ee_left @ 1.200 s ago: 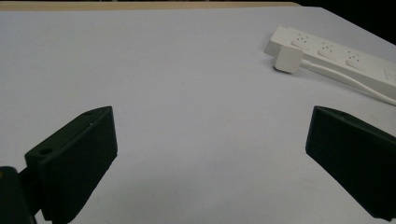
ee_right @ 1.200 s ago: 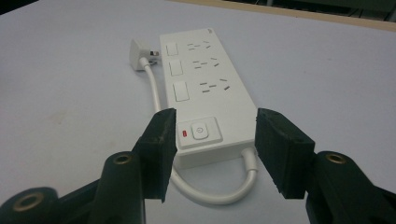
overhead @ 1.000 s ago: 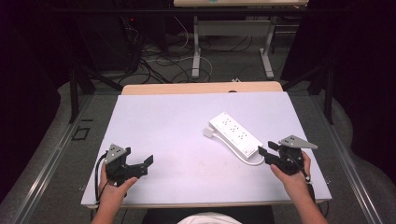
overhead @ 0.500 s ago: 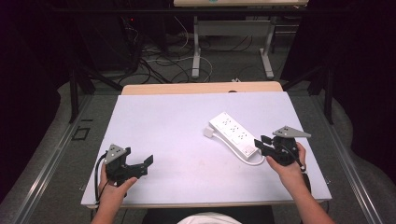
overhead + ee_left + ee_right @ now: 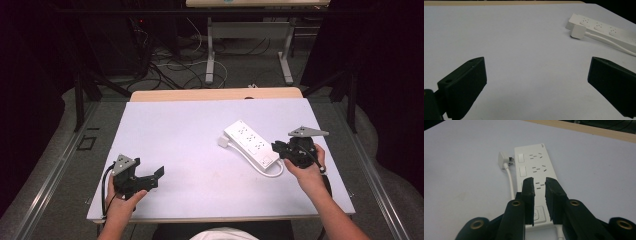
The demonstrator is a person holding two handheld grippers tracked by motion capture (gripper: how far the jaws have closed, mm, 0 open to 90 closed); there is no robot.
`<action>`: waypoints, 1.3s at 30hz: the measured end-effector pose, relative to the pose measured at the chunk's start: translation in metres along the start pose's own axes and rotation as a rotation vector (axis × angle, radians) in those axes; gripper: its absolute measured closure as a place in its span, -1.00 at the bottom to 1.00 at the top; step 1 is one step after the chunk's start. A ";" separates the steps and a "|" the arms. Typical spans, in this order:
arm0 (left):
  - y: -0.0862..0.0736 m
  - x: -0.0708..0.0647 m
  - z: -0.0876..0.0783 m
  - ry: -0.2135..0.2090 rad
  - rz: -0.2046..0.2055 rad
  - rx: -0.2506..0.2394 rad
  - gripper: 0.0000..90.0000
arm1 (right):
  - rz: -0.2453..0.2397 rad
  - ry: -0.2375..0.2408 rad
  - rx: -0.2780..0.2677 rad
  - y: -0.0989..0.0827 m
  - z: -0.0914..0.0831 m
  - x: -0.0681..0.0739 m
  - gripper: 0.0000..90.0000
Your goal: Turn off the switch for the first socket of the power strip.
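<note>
A white power strip lies slanted on the right half of the white table. Its white plug rests loose beside its far end, and its cord loops round the near end. My right gripper hovers at the strip's near end. In the right gripper view its jaws stand almost together, with a thin gap and nothing between them, above the strip and its near sockets. My left gripper rests at the front left with jaws wide open, empty, far from the strip.
A tan strip of tabletop runs along the far edge. Beyond it are the legs of another table and loose cables on the floor. Dark curtains close in both sides.
My right gripper has moved left and forward, from the table's right edge to the near end of the power strip. The left gripper has stayed put.
</note>
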State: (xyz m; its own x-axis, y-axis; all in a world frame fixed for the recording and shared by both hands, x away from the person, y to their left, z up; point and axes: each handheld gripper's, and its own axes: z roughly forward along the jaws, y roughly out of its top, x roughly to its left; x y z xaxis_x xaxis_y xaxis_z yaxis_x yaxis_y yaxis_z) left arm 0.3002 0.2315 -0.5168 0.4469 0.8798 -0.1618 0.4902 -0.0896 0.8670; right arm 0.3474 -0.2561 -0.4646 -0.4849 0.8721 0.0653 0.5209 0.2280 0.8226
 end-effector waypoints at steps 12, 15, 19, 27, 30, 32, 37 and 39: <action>0.000 0.000 0.000 -0.001 0.000 0.003 -0.94 | -0.042 0.034 0.072 0.016 0.010 0.006 0.91; 0.000 0.000 0.000 -0.001 0.002 0.004 -0.94 | -0.055 0.037 0.082 0.020 0.014 0.007 0.91; 0.000 0.000 0.000 -0.001 0.000 0.003 -0.94 | -0.063 0.045 0.106 0.025 0.018 0.009 0.94; 0.000 0.000 0.000 -0.002 -0.001 0.005 -0.94 | -0.078 0.056 0.143 0.031 0.032 0.013 0.99; 0.000 0.000 0.000 -0.003 -0.004 0.004 -0.94 | -0.075 0.063 0.154 0.033 0.037 0.014 1.00; 0.000 0.000 0.000 -0.002 -0.005 0.005 -0.94 | -0.077 0.066 0.158 0.034 0.039 0.014 1.00; 0.000 0.000 0.001 0.000 -0.003 0.000 -0.94 | -0.061 0.073 0.169 0.036 0.045 0.012 1.00; 0.000 0.000 0.001 0.000 -0.004 -0.001 -0.94 | -0.051 0.076 0.177 0.037 0.046 0.011 1.00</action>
State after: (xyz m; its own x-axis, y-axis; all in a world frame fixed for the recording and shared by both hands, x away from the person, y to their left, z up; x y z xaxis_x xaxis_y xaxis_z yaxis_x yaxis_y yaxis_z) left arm 0.3006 0.2316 -0.5174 0.4447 0.8803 -0.1649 0.4915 -0.0859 0.8666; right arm 0.3940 -0.2177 -0.4593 -0.5621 0.8237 0.0744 0.6065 0.3494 0.7142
